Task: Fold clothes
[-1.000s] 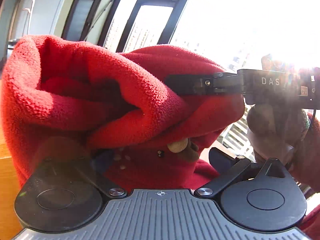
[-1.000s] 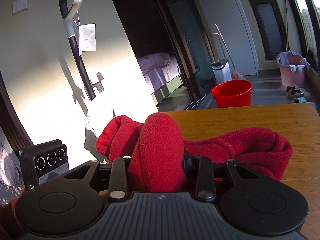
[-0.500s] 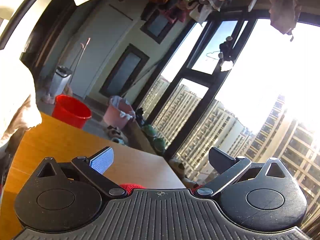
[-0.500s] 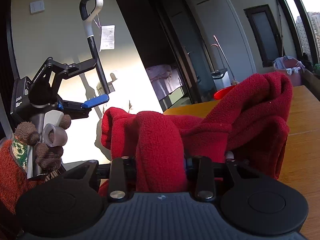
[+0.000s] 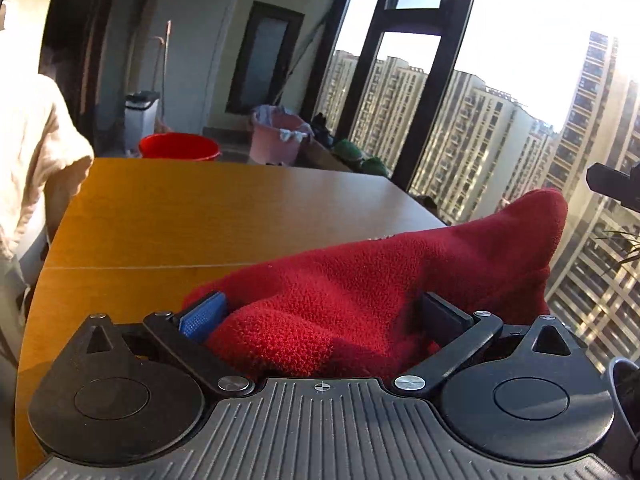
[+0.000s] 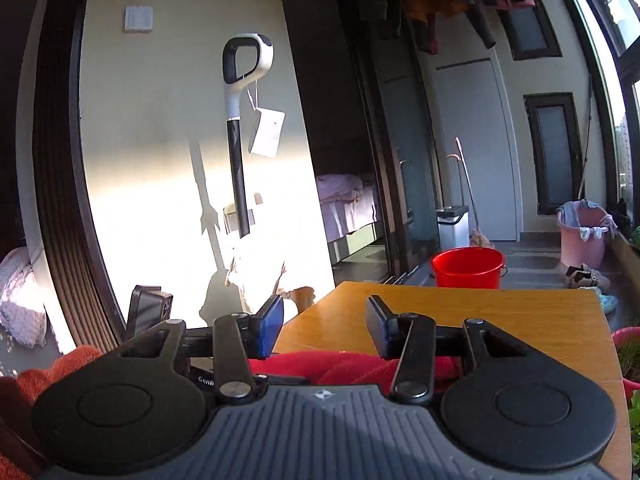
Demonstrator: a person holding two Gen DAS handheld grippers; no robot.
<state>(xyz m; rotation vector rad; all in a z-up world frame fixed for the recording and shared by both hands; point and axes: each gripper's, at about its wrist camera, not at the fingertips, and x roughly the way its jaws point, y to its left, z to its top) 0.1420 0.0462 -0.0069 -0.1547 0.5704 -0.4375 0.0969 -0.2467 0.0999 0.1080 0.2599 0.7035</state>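
Observation:
A red fleece garment (image 5: 380, 280) lies bunched on the wooden table (image 5: 208, 208). In the left wrist view, my left gripper (image 5: 320, 312) is open, its fingers wide apart with a fold of the fleece between them. In the right wrist view, my right gripper (image 6: 324, 324) is open and empty, raised above the red fleece (image 6: 340, 364), which shows only as a strip below the fingers. Part of the right gripper (image 5: 612, 184) shows at the right edge of the left wrist view.
A red bucket (image 6: 468, 268) and a pink laundry basket (image 6: 582, 236) stand on the floor beyond the table's far edge. A white bin (image 6: 452, 226) stands by the door. A vacuum handle (image 6: 240, 128) hangs on the wall. Large windows (image 5: 500, 100) line the right side.
My right gripper has let go of the red fleece and opened. My left gripper has come down from pointing upward, and the fleece now lies between its open fingers.

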